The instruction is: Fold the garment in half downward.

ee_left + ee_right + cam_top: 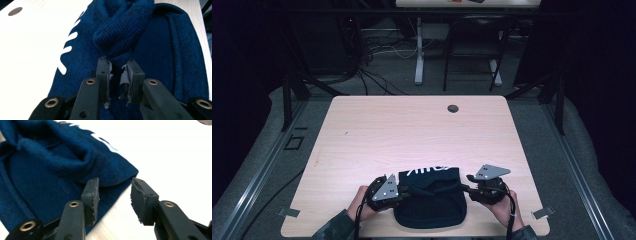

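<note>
A dark blue knit hat (432, 202) with white lettering lies on the wooden table (412, 130) near its front edge, between my two hands. My left gripper (404, 191) comes in from the hat's left side. In the left gripper view it (116, 62) is shut on a bunched fold of the hat (155, 45). My right gripper (468, 189) is at the hat's right edge. In the right gripper view it (113, 181) stands open, one fingertip (91, 191) over the hat's rim (45, 177) and the other over bare table (175, 157), with nothing pinched.
A round cable hole (453, 108) sits at the table's far middle. Beyond the table stand the white leg of another desk (419, 50) and a dark chair frame (472, 55). Cables lie on the floor, and black frame posts flank the table.
</note>
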